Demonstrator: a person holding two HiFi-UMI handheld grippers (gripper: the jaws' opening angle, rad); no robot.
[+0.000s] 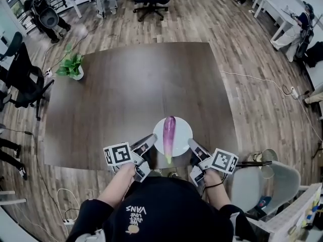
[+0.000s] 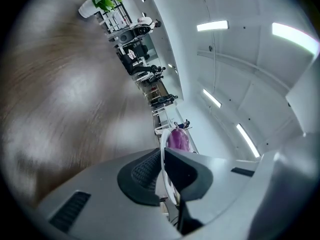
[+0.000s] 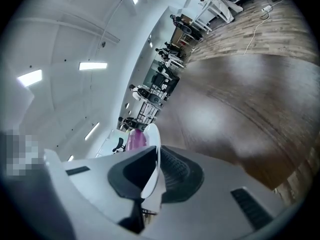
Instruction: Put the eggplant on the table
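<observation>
Task judged part done: the long purple eggplant [image 1: 169, 137] lies lengthwise on a round white plate [image 1: 182, 126], its green stem end projecting past the near rim, and the plate is positioned over the near edge of the dark brown wooden worktop [image 1: 131, 95]. Whether the plate already rests on the worktop or is held just above it cannot be told from any view. The left tool [image 1: 150, 141] is clenched on the plate's left rim; in the left gripper view the thin white rim [image 2: 162, 176] is pinched between both pads, with the eggplant [image 2: 177, 140] just beyond. The right tool [image 1: 193, 145] is likewise clamped on the right rim [image 3: 151, 159]. The eggplant is thus flanked by both tools and touched by neither. Setting down and release are judged to remain.
</observation>
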